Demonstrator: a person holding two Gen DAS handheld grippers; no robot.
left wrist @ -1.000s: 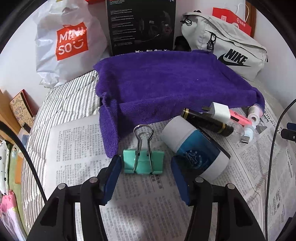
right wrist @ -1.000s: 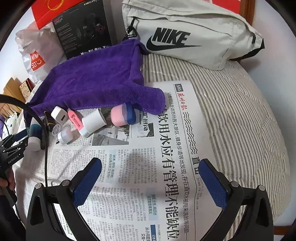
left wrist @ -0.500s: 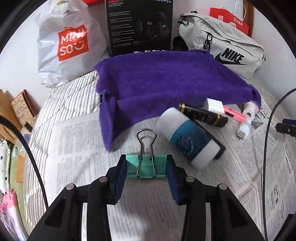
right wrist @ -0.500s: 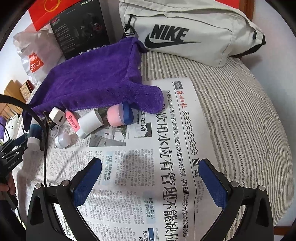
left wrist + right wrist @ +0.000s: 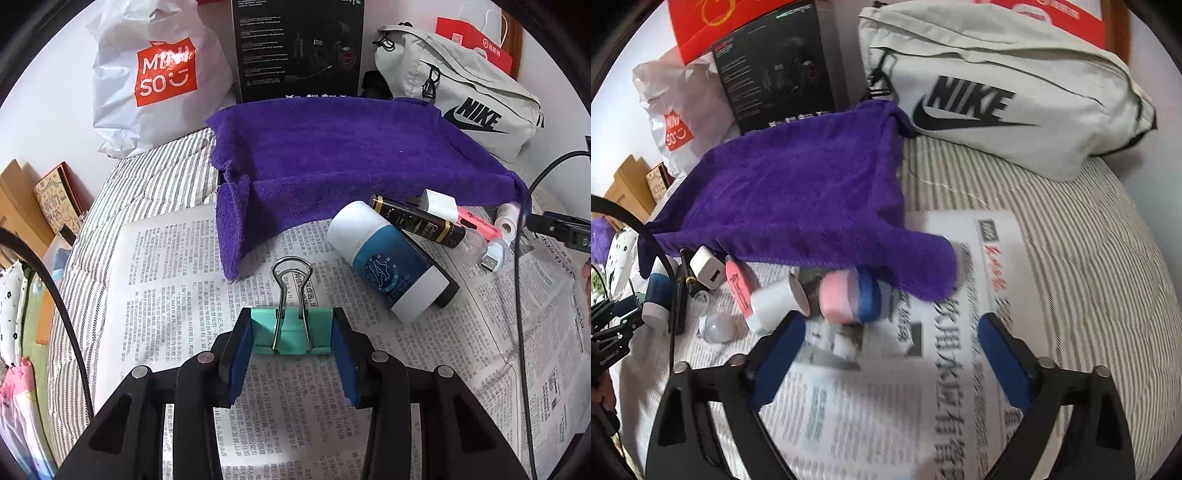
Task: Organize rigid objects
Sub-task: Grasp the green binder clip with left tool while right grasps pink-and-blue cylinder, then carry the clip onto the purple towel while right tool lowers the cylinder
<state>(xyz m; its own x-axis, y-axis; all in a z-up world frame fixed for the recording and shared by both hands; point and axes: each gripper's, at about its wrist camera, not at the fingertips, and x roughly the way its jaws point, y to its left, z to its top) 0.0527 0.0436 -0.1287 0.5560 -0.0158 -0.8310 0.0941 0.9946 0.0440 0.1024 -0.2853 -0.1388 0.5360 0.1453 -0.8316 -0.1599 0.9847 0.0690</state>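
My left gripper [image 5: 291, 332] is shut on a teal binder clip [image 5: 291, 330], its wire handles pointing away over the newspaper [image 5: 166, 280]. Beyond it to the right lie a blue and white bottle [image 5: 388, 262], a black tube [image 5: 417, 221], a white charger [image 5: 437, 205] and a pink highlighter [image 5: 476, 221]. My right gripper [image 5: 890, 343] is open and empty, close in front of a pink and blue jar [image 5: 849, 295] and a white cap [image 5: 779, 302] lying on their sides. The purple towel [image 5: 798, 199] lies behind them.
A Nike bag [image 5: 997, 92], a black box [image 5: 295, 48] and a Miniso bag [image 5: 159, 70] stand at the back against the wall. The striped bedsheet [image 5: 1089, 240] extends right. A black cable [image 5: 521, 295] hangs at the right of the left wrist view.
My left gripper closed on the binder clip and lifted or drew it back slightly. My right gripper moved forward toward the pink and blue jar, jaws narrowing somewhat.
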